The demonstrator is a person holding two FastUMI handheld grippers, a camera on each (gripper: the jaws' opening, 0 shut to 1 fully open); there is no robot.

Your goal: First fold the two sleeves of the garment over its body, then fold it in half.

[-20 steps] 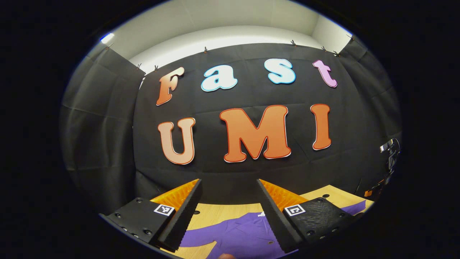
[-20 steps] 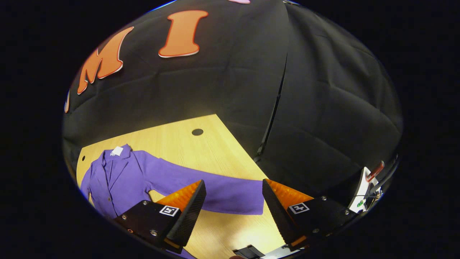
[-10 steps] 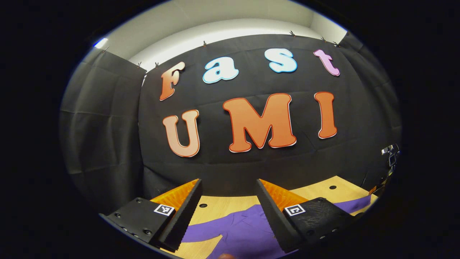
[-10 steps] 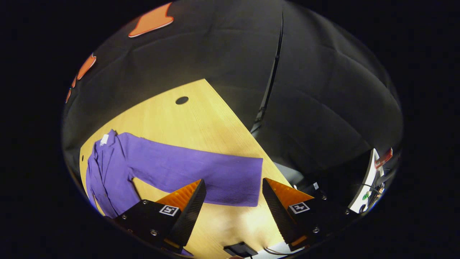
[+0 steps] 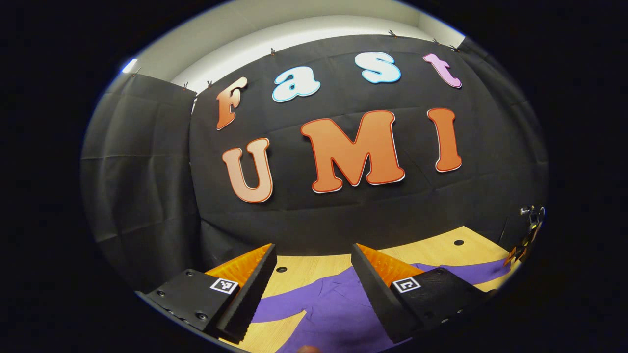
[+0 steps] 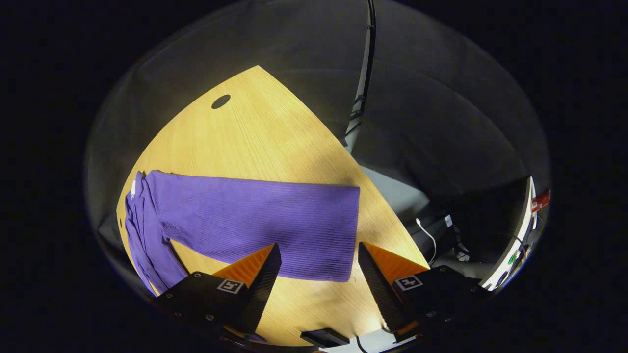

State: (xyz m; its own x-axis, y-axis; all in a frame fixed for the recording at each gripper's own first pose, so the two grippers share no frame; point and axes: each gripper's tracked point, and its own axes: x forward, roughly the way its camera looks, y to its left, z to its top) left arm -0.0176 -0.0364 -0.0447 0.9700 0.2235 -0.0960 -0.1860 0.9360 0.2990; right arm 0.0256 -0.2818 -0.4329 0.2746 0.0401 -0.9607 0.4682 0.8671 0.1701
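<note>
A purple buttoned garment [image 5: 333,309] lies flat on the wooden table [image 5: 441,250], seen low in the left gripper view. My left gripper [image 5: 314,289] is open above its body, holding nothing. In the right gripper view one long purple sleeve [image 6: 255,220] stretches across the table [image 6: 255,132] toward the right edge, with the garment's body [image 6: 142,235] at the far left. My right gripper [image 6: 319,284] is open just above the sleeve's cuff end [image 6: 343,230], fingers apart and not touching the cloth.
The table's right edge [image 6: 387,206] runs close past the cuff; beyond it lie the floor, a white cable [image 6: 427,235] and equipment. A dark cable hole [image 6: 221,101] sits at the table's far end. A small black object [image 6: 324,337] lies at the near edge.
My right gripper has tilted down and moved closer to the sleeve's cuff, which now looks much larger. My left gripper has drifted slightly, showing more of the garment and table.
</note>
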